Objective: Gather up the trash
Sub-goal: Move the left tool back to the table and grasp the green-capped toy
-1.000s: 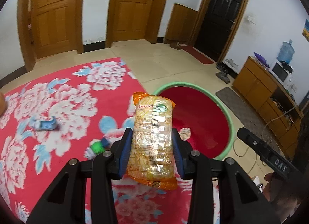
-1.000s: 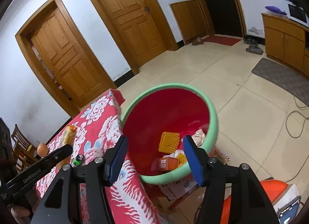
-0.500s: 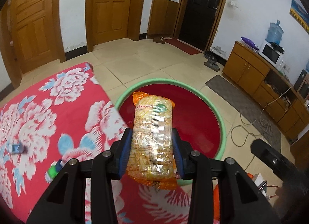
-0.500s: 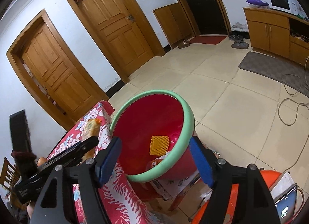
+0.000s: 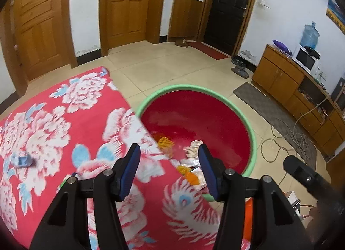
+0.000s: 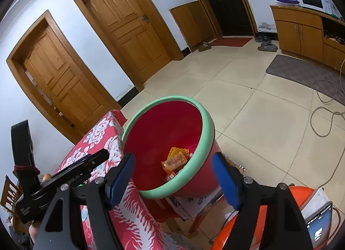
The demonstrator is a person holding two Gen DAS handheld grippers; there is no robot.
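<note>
1. The left tongs (image 5: 168,169) stand wide apart with nothing between the blue pads (image 5: 129,172), above the edge of the red flowered tablecloth (image 5: 64,125).
2. The right tongs (image 6: 173,180) are also spread wide and empty, with the rim of the tub just ahead of them.
3. Just beyond the left tongs sits the red tub (image 5: 194,118) with a green rim. The trash (image 5: 192,176) lies in its bottom: orange wrappers, a yellow gridded piece and a crumpled pale wad. The near part of the heap is hidden behind the cloth edge and the right-hand pad.
4. In the right view the same tub (image 6: 168,129) shows an orange packet (image 6: 175,159) half hidden by the near rim; its print is too small to read.
5. Left of the left tongs, on the cloth, lies a small blue object (image 5: 22,160), blurred. A green thing behind the left finger is mostly hidden.
6. Low on the right, a phone screen (image 6: 319,226) is cut off by the frame, its text unreadable.
</note>
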